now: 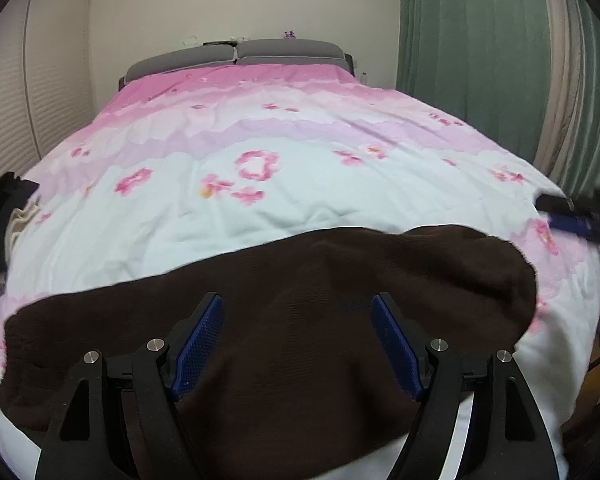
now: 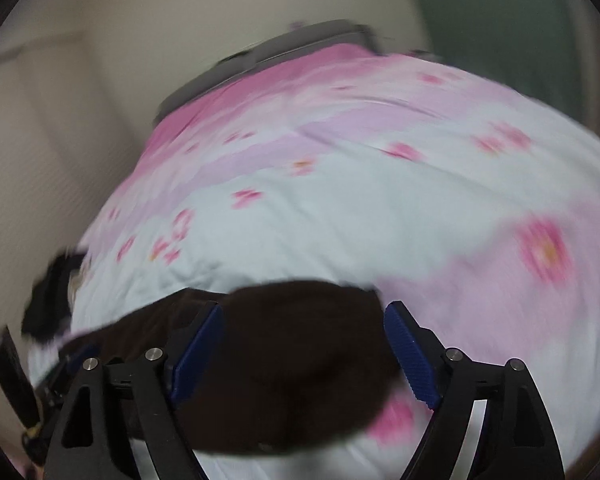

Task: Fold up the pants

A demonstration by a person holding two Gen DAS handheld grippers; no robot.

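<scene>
Dark brown pants (image 1: 284, 320) lie spread across the near edge of a bed with a pink and white floral duvet (image 1: 260, 160). My left gripper (image 1: 298, 304) is open, its blue pads wide apart just above the middle of the pants, holding nothing. The right gripper shows blurred at the right edge of the left wrist view (image 1: 572, 216). In the right wrist view, my right gripper (image 2: 304, 312) is open over the right end of the pants (image 2: 292, 368). That view is motion-blurred.
A grey headboard (image 1: 236, 56) stands at the far end of the bed. Green curtains (image 1: 480, 60) hang on the right. A pile of black and cream clothes (image 1: 4, 216) lies at the bed's left edge. White louvered doors (image 1: 8, 100) are on the left.
</scene>
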